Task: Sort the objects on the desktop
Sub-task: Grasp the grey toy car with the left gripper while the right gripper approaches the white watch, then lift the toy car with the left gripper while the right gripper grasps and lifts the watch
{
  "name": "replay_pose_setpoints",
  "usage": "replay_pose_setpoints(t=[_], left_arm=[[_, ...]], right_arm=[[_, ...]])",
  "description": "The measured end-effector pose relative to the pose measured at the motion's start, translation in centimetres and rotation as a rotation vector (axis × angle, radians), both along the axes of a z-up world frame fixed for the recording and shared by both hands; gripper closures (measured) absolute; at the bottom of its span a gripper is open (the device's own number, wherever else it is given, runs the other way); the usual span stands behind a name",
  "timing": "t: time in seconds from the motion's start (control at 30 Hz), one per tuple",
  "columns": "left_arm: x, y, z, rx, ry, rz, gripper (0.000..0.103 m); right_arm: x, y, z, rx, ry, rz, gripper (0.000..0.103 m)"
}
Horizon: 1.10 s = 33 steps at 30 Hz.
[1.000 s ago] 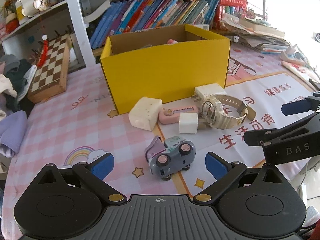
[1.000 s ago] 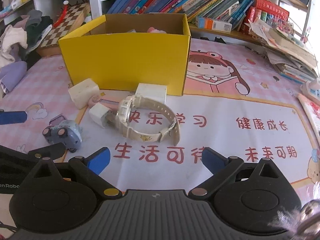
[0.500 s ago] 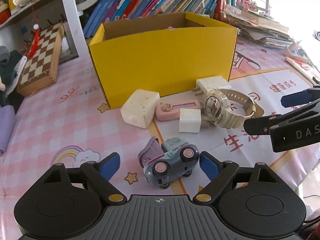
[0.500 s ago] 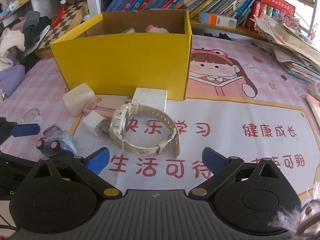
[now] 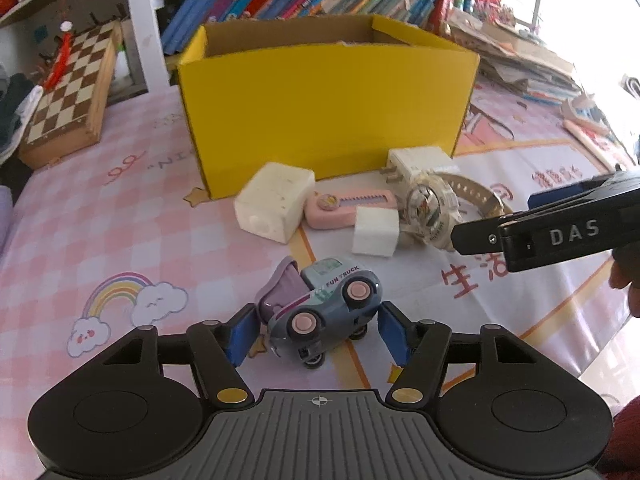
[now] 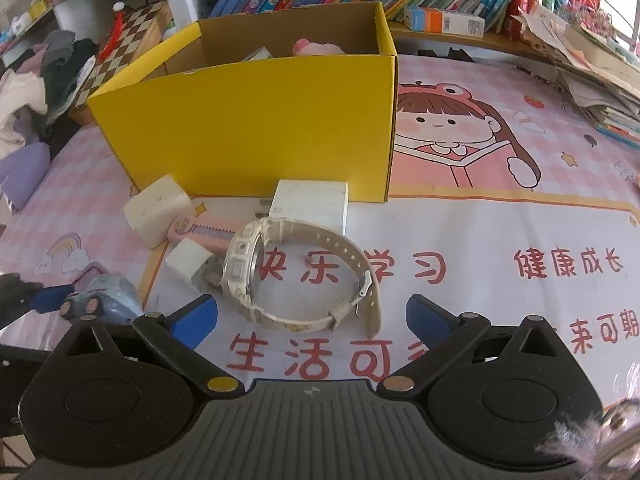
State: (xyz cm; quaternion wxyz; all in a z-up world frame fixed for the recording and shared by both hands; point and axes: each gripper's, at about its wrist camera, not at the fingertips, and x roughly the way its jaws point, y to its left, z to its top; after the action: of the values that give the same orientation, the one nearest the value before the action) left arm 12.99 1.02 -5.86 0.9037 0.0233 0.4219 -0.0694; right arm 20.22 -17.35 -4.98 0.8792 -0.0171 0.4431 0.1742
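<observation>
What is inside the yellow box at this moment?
In the right wrist view, the yellow box shows a pink object and a white item above its front wall. The wall hides the box floor and anything lower.

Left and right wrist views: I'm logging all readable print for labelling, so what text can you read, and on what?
"FUN TRUCK": side of the toy car, between the left gripper fingers.
"DAS": body of the right gripper.
"生活可", "快乐学习", "健康成长": red print on the table mat.
"NIN", "99": pink print on the mat, left of the yellow box, partly hidden.
Book spines, watch face: too small to read.
</observation>
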Motion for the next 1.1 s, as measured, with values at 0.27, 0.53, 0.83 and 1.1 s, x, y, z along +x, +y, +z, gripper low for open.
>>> replay_pose_setpoints(t=[0.27, 0.53, 0.83, 1.1], left_arm=[[-0.3, 1.0, 1.0, -0.010, -0.033, 0.041, 0.039], [-0.5, 1.4, 1.7, -0.016, -0.056, 0.057, 0.039], [-0.7, 1.3, 2.3, -0.022, -0.085, 0.041, 0.039], [-1.0, 0.8, 2.5, -0.023, -0.098, 0.016, 0.039]], right_arm=[[1.4, 0.7, -0.7, 0.012, 0.040, -0.004, 0.007], [1.8, 1.4, -1.2, -0.003, 0.054, 0.014, 0.021], [0.6, 0.1, -0.3, 0.008, 0.020, -0.012, 0.028], [-0.6, -0.5, 0.4, 0.001, -0.011, -0.017, 0.028]])
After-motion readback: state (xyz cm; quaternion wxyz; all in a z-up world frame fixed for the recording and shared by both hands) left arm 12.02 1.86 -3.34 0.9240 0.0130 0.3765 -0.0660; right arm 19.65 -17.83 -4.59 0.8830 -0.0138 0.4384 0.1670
